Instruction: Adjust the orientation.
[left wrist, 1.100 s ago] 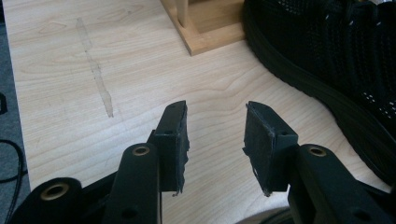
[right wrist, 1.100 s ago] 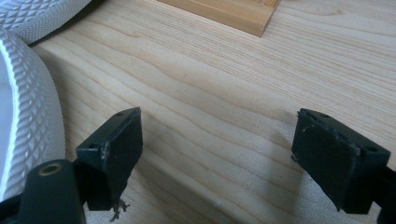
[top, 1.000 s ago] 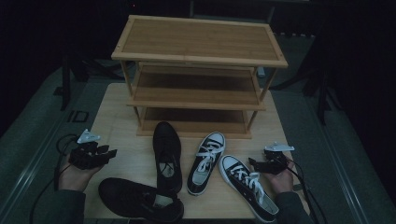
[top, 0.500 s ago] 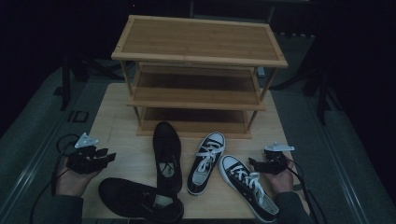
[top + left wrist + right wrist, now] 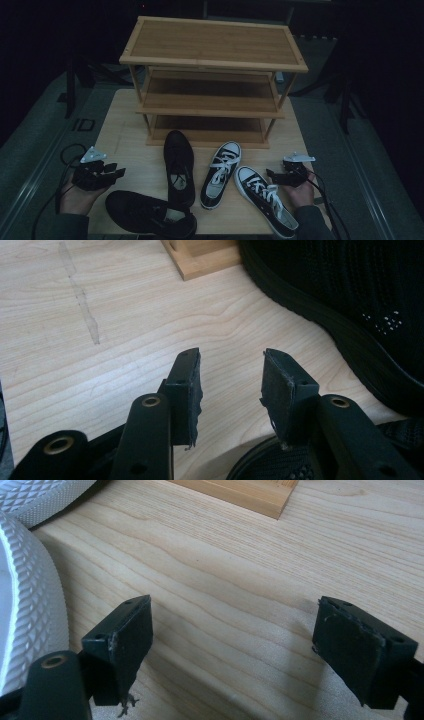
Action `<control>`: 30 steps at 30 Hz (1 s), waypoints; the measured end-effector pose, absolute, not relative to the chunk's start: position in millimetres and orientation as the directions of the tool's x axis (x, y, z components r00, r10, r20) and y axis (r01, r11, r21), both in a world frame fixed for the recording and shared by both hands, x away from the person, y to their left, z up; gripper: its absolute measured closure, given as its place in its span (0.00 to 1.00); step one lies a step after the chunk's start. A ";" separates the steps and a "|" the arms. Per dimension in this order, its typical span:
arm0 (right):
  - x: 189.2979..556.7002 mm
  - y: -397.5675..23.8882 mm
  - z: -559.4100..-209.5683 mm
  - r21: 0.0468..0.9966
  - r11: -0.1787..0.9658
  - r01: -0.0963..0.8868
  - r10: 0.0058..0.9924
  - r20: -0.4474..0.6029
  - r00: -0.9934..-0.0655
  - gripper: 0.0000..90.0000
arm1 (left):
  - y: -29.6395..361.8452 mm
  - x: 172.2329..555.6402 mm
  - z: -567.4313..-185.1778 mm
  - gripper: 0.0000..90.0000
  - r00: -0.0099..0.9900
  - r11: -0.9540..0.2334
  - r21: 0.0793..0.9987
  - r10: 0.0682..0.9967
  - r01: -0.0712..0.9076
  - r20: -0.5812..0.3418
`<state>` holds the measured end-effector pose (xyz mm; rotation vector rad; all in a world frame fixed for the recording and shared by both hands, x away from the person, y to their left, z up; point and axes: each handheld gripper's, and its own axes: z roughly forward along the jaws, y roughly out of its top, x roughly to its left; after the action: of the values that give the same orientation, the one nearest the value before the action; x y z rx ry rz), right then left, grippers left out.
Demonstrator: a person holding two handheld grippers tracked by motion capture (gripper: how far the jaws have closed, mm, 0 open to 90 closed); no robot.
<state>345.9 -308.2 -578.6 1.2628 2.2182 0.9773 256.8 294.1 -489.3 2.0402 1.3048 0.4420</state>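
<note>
Four shoes lay on the table before the rack: two black shoes and two black-and-white sneakers; no brand was readable. The left gripper rested near one black shoe, jaws parted, empty. The right gripper gaped wide beside a sneaker's ribbed toe, detail its close view revealed.

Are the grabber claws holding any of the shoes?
No. The left gripper and right gripper are both open over bare table, holding nothing.
</note>
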 end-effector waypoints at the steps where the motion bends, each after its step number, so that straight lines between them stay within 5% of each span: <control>1: 345.8 -308.2 -578.6 0.739 0.346 0.577 0.861 -0.006 -0.508 0.18 | 293.8 256.0 -489.3 0.66 0.446 -0.283 0.690 0.892 0.666 -0.065; 30: 345.9 -308.4 -578.6 0.740 0.343 0.579 0.864 -0.006 -0.504 0.18 | 282.2 241.5 -483.8 0.64 0.500 -0.322 0.694 0.863 0.644 -0.064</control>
<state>345.9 -308.4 -578.6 1.2676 2.2144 0.9749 241.5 282.2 -483.8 2.0742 1.2315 0.4198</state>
